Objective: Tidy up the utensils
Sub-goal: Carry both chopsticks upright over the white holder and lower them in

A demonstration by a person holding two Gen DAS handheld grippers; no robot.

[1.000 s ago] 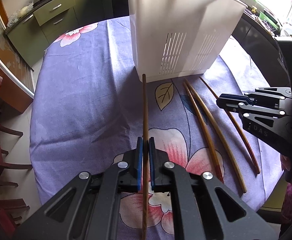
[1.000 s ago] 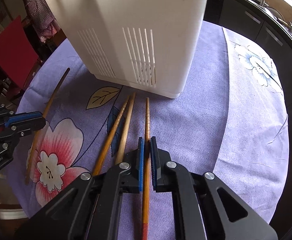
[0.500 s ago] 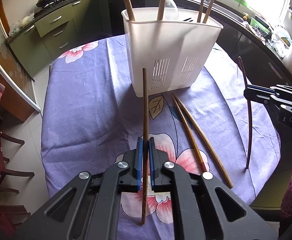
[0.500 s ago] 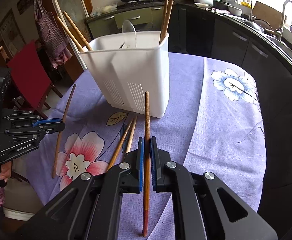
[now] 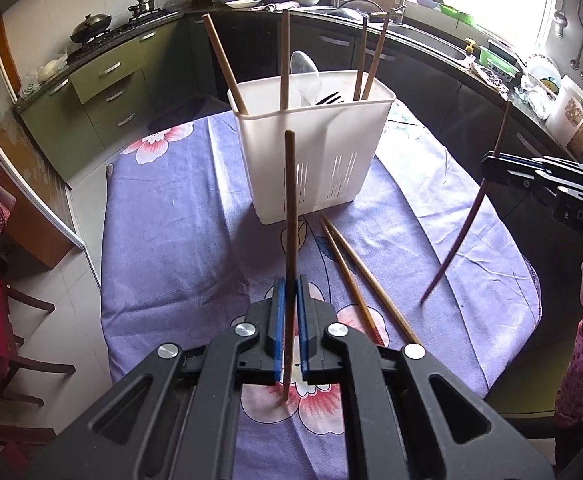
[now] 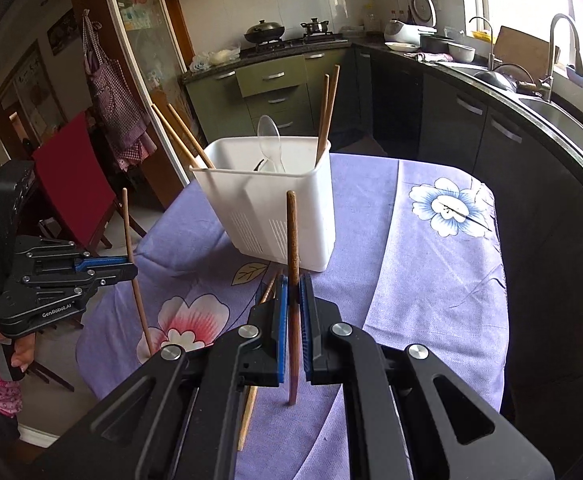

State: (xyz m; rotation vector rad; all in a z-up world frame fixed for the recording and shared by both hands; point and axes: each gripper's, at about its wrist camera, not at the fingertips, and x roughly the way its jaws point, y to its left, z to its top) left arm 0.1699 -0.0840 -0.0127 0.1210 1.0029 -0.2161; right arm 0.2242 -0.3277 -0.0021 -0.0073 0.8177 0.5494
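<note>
A white slotted utensil holder (image 5: 311, 148) (image 6: 275, 204) stands on the purple flowered tablecloth with several chopsticks and a clear spoon (image 6: 269, 140) in it. My left gripper (image 5: 289, 280) is shut on a brown chopstick (image 5: 290, 200), held in the air in front of the holder. My right gripper (image 6: 293, 280) is shut on a darker chopstick (image 6: 292, 236), also lifted off the cloth. Each gripper shows in the other's view: the right gripper (image 5: 487, 166) with its chopstick (image 5: 467, 224), the left gripper (image 6: 131, 270) with its chopstick (image 6: 131, 256). Two chopsticks (image 5: 355, 276) lie on the cloth.
The table (image 5: 163, 216) is small, with floor all round. A red chair (image 6: 71, 184) stands at its left side. Kitchen counters with a sink (image 6: 563, 120) and a stove (image 6: 287, 40) run behind. The person's hand (image 6: 21, 354) grips the left gripper's handle.
Both grippers have risen with their chopsticks, which now hang clear of the cloth. The holder looks smaller and its open top has come into sight.
</note>
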